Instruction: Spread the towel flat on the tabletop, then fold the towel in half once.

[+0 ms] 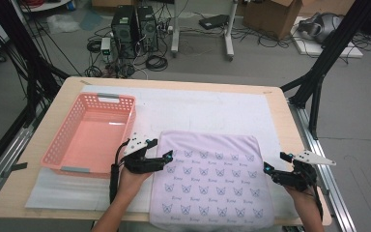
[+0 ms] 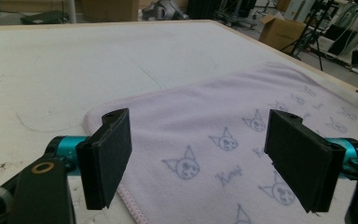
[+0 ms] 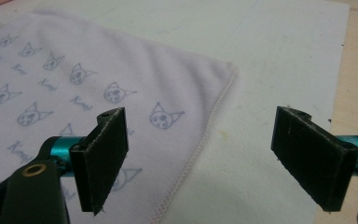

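I have the lilac towel point(image 1: 211, 180) lying flat on the white mat point(image 1: 207, 108) that covers the counter point(image 1: 290, 125), its near edge at the counter's front edge and its blue cat-face print facing up. My left claw point(image 1: 166, 157) hangs over the towel's left edge, near the far left corner, with its jaws spread wide; in the left gripper view the towel's hemmed corner point(image 2: 91, 119) lies below and between the two black pads point(image 2: 109, 156), and nothing is gripped. My right claw point(image 1: 269, 169) sits at the towel's right edge, its jaws also spread wide and holding nothing. In the right gripper view the stitched right hem point(image 3: 200, 149) runs between the pads, one pad over the cloth, the other over bare mat. The pink basket point(image 1: 58, 150) stands just left of the towel, beside my left hand point(image 1: 133, 181).
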The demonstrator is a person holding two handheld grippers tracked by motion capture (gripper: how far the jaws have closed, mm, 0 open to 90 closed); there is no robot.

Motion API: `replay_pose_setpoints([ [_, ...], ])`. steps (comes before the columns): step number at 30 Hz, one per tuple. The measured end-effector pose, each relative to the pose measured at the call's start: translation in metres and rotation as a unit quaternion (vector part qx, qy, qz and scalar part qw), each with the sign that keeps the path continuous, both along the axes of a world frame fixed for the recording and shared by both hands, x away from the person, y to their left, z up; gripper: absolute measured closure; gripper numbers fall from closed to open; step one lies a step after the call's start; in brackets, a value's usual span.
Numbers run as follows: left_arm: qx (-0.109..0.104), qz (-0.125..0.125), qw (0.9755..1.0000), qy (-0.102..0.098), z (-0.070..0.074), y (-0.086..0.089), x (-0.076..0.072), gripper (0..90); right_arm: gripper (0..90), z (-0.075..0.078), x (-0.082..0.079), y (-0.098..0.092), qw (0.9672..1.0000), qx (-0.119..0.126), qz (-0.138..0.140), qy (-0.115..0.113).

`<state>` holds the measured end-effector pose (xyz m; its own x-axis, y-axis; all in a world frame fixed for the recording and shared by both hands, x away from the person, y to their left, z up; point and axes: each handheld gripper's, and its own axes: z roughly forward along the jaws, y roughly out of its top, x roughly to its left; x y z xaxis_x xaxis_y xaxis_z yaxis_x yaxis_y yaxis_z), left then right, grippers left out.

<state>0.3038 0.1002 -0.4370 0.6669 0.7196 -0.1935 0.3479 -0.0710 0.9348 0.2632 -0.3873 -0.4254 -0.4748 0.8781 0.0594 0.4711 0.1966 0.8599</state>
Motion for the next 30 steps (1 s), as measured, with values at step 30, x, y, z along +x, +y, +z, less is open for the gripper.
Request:
replay_pose_setpoints([
  [30,0.088,0.049,0.9902,0.097,-0.014,-0.002,0.012,36.8,35.3,-0.024,0.030,0.018,0.9951,-0.035,-0.017,0.091],
])
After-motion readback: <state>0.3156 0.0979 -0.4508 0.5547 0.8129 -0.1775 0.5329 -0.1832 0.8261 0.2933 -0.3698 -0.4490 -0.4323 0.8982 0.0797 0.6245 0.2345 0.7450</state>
